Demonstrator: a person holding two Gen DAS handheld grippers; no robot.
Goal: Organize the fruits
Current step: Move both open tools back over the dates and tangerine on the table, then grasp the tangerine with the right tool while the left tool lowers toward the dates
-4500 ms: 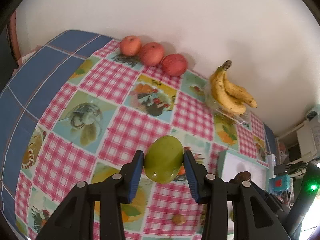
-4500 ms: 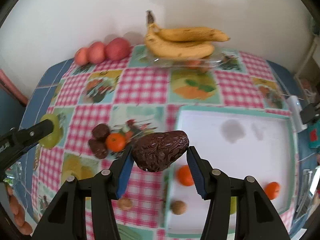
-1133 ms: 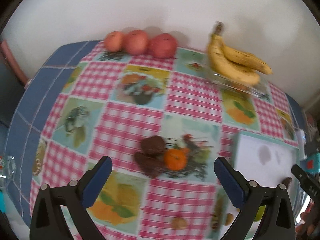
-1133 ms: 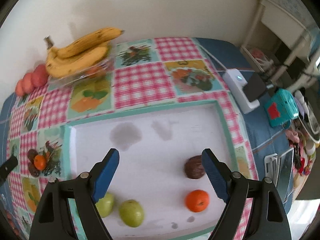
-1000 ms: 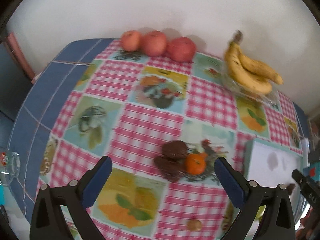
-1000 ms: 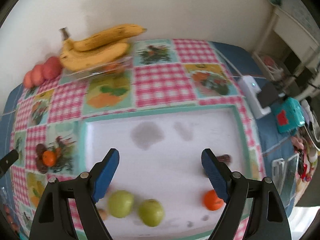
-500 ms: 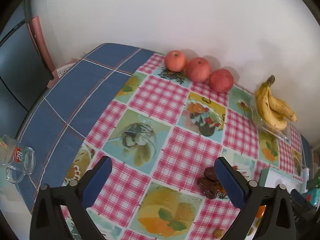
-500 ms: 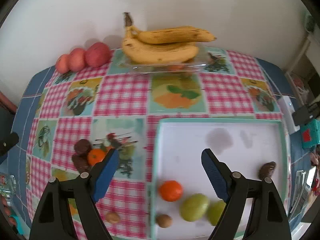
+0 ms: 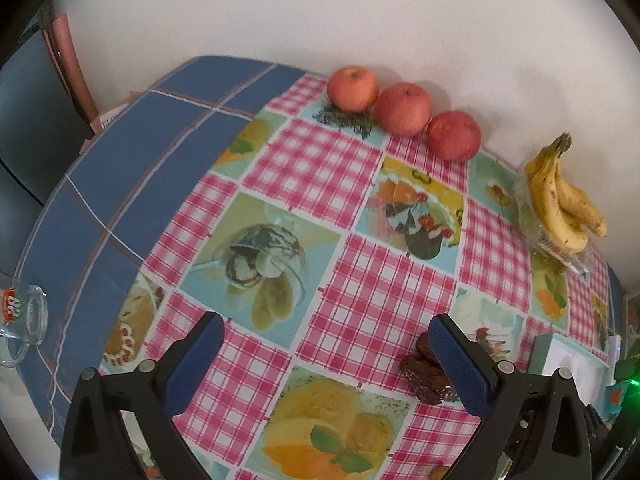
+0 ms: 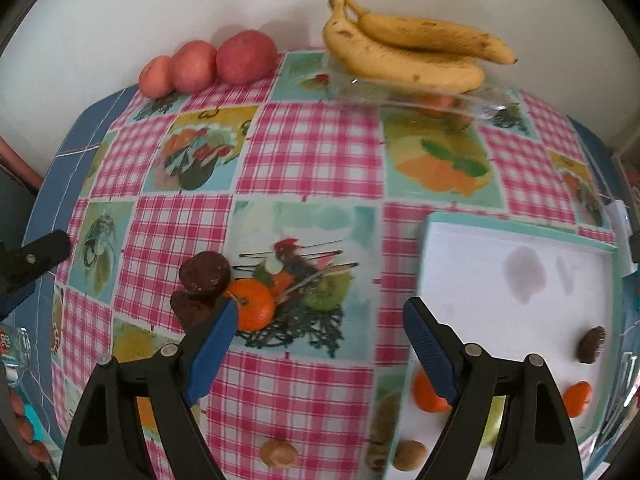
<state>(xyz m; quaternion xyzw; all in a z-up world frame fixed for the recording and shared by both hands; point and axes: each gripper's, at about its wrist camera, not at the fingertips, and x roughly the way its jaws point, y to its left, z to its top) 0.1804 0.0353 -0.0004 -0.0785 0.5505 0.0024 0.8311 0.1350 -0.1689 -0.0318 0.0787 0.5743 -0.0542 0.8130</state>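
Pink-checked oilcloth (image 10: 308,152) printed with fruit pictures covers the table, and both tools hover above it with nothing between their blue pads. The left gripper (image 9: 326,354) is spread wide and empty; the right gripper (image 10: 316,338) is likewise parted and carries nothing.

Loose on the cloth sit two wrinkled dark fruits (image 10: 202,284) touching each other, with a small orange (image 10: 252,308) pressed against them — just beyond the right gripper's left finger. In the left wrist view the dark fruits (image 9: 426,372) lie partly behind that gripper's right finger. A small brown nut (image 10: 279,454) lies nearer the camera, apart from this cluster.

The white tray (image 10: 500,248) with a teal rim lies to the right. In it are a dark fruit (image 10: 591,344), two oranges (image 10: 576,398), part of a green fruit and a brown nut by its near corner.

Against the wall stand three red apples (image 9: 404,110) in a row, and a bunch of bananas (image 10: 408,54) rests on a clear plastic container
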